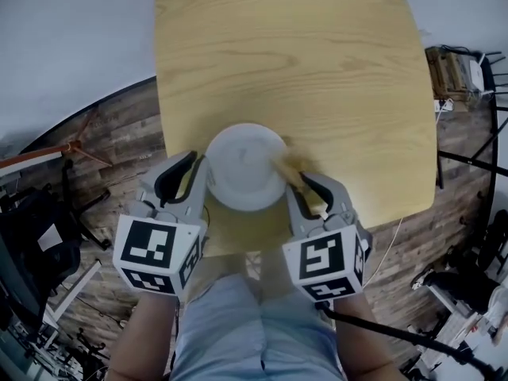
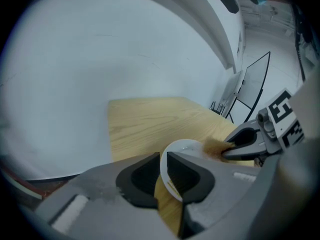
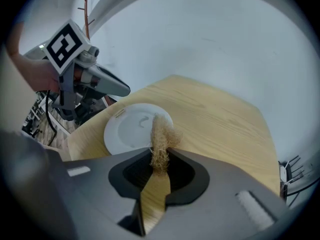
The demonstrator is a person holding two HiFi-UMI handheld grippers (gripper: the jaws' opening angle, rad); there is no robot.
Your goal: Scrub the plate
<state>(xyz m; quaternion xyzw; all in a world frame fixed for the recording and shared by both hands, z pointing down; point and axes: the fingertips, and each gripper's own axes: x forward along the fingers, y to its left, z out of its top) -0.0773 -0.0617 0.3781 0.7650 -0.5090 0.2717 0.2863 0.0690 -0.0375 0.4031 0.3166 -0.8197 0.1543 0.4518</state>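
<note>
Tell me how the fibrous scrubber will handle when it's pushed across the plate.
The scrubber looks like loose, frayed fibre, so it probably flexes and splays. It stands up from the right hand-held gripper unsupported, so it is likely light. Its rough strands should drag on the plate, not slide.

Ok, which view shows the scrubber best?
The right gripper view: the fibrous tan scrubber stands sharp, clamped in the right gripper before the plate. Head view and left gripper view show only a tan blur at the plate's rim.
</note>
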